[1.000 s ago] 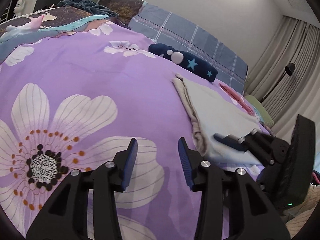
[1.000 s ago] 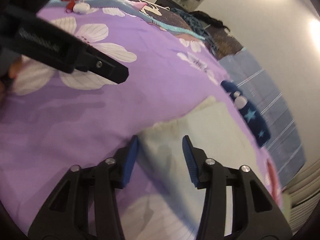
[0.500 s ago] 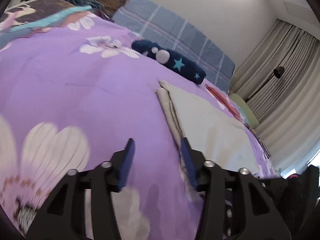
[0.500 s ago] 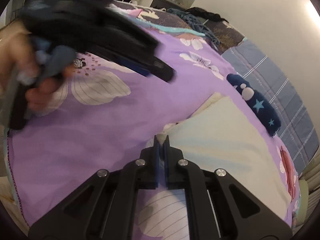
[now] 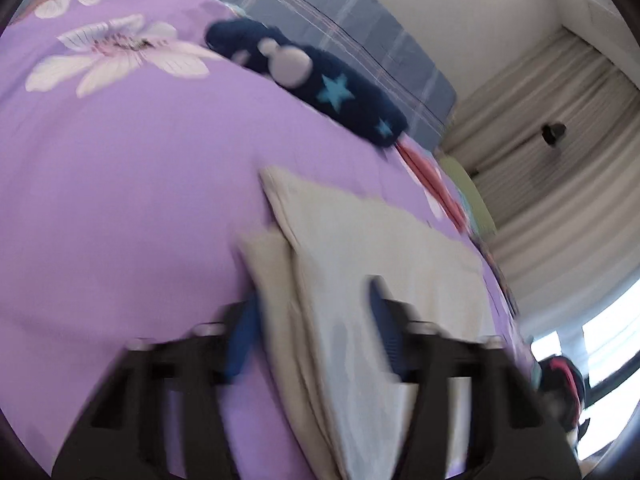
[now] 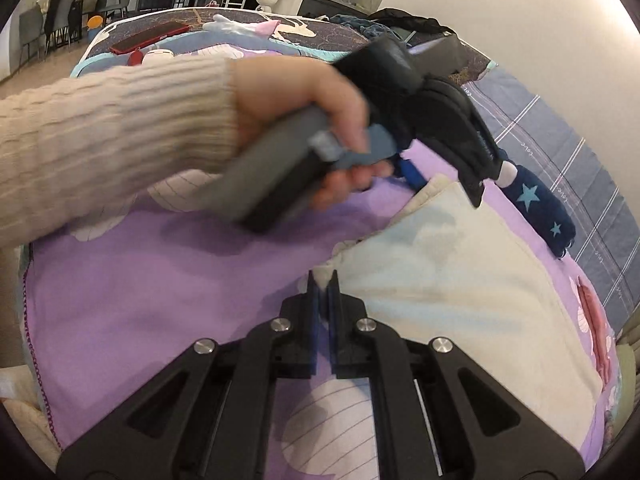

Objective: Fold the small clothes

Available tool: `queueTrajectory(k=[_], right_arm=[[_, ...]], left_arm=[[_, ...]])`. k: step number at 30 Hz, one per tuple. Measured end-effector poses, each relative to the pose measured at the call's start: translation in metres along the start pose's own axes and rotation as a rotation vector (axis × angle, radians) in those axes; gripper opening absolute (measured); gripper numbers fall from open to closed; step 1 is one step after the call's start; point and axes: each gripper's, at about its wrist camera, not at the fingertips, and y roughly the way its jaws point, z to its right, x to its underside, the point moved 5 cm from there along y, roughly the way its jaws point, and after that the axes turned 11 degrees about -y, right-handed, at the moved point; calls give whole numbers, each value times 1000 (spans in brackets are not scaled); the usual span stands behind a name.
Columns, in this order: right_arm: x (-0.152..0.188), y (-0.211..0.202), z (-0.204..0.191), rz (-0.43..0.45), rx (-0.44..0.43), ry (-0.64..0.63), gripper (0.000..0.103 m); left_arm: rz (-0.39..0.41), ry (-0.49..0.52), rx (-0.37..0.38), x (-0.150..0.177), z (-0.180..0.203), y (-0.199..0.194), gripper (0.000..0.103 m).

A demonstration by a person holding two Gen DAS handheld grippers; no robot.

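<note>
Left gripper (image 5: pixel 311 296), seen blurred in its own view, has its jaws apart and astride the left edge of the cloth (image 5: pixel 380 240); they have just been closing, with the layered edge between the blue pads (image 5: pixel 242 336) but not yet visibly pressed. Right gripper (image 6: pixel 321 280) has its jaws drawn almost together, leaving only a thin slit, and its tips pinch the near corner of the cloth. The cloth is a pale cream rectangle, already folded into layers, lying flat on the purple flowered bedspread (image 5: pixel 140 180). From the right wrist view the left gripper reaches the cloth's far corner, held by a hand (image 6: pixel 304 104) in a ribbed cream sleeve (image 6: pixel 112 132) that crosses the picture from the left. The two grippers thus stand at opposite ends of the same long edge. Beyond the cloth, apart from it, a navy plush (image 5: pixel 320 80) with light blue stars lies on the bedspread beside a grey-blue checked pillow (image 5: pixel 360 40). Pale curtains (image 5: pixel 560 160) hang at the right of the left wrist view.
</note>
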Motion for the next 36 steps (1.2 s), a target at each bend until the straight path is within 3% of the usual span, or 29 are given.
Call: queueTrajectory(k=[4, 6, 7, 8, 10, 11, 12, 15, 21, 27, 28, 30, 32, 34, 36], right_arm=[[-1, 0, 3, 10, -5, 31, 4], [0, 4, 3, 4, -22, 51, 4], [1, 6, 2, -2, -25, 54, 4], [2, 7, 2, -5, -22, 54, 4], [2, 6, 2, -1, -13, 56, 4], [3, 5, 2, 6, -11, 60, 4], [4, 3, 4, 11, -11, 69, 5], [10, -1, 10, 15, -49, 115, 10], [28, -8, 20, -17, -21, 151, 12], [24, -3, 7, -50, 106, 38, 36], [22, -1, 7, -52, 119, 23, 37], [19, 3, 8, -54, 124, 10, 40], [16, 10, 10, -60, 117, 16, 41], [14, 16, 12, -65, 117, 24, 40], [11, 21, 12, -65, 126, 29, 40]], left_arm=[[63, -23, 8, -16, -5, -3, 6], [90, -9, -45, -17, -14, -1, 5], [81, -63, -50, -18, -26, 3, 5], [80, -114, 2, -19, -32, 1, 5], [111, -130, 34, -20, -34, -8, 5], [109, -123, 41, -19, -32, -10, 12], [95, -114, 54, -17, -29, -11, 28], [63, -44, 102, -7, -11, -18, 62], [-3, 93, 59, 16, 9, -7, 72], [-36, 97, 47, 15, 12, 2, 69], [-39, 96, 39, 12, 12, 6, 64], [-46, 75, 18, 6, 8, 14, 33], [-64, 9, 26, -5, -2, 27, 11], [-66, -35, 76, -7, -9, 29, 9], [-47, -11, 74, -5, -6, 26, 9]])
